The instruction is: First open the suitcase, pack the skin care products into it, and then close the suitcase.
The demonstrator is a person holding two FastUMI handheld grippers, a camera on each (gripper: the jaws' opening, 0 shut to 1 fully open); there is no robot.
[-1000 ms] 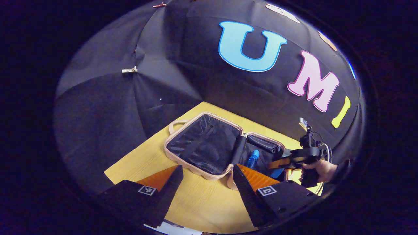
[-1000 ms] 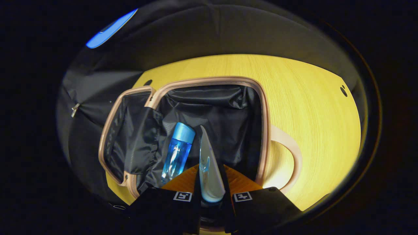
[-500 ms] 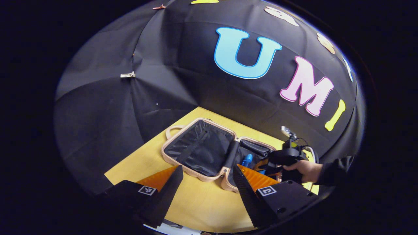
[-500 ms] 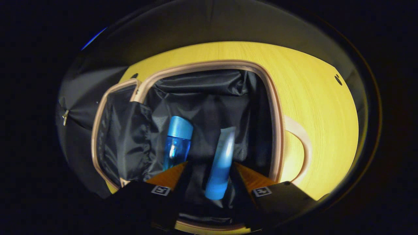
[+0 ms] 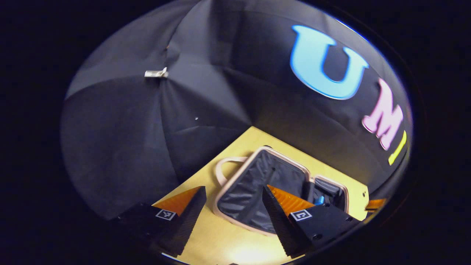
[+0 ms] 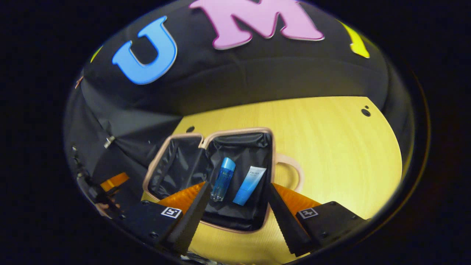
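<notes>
The pink suitcase (image 6: 239, 130) lies open and flat on the table, black lining showing in both halves. In its right half a blue bottle (image 6: 223, 179) and a light blue tube (image 6: 249, 180) lie side by side. My right gripper (image 6: 238, 187) hangs open above them, holding nothing. In the left gripper view the suitcase (image 5: 235, 180) sits just ahead, and the bottle's blue cap (image 5: 319, 200) peeks past one finger. My left gripper (image 5: 232, 209) is open and empty over the near rim of the left half.
The yellow wooden table (image 6: 331, 147) stretches right of the case, with small holes (image 6: 365, 111) near its far edge. The suitcase handles (image 6: 294, 173) (image 5: 220, 169) stick out at the sides. The left gripper and a hand (image 6: 105, 206) show at the far left. Black cloth walls close the back.
My right gripper opened and let go of the tube, which now lies beside the bottle, then pulled back and up. The left gripper view swung left and closer to the suitcase.
</notes>
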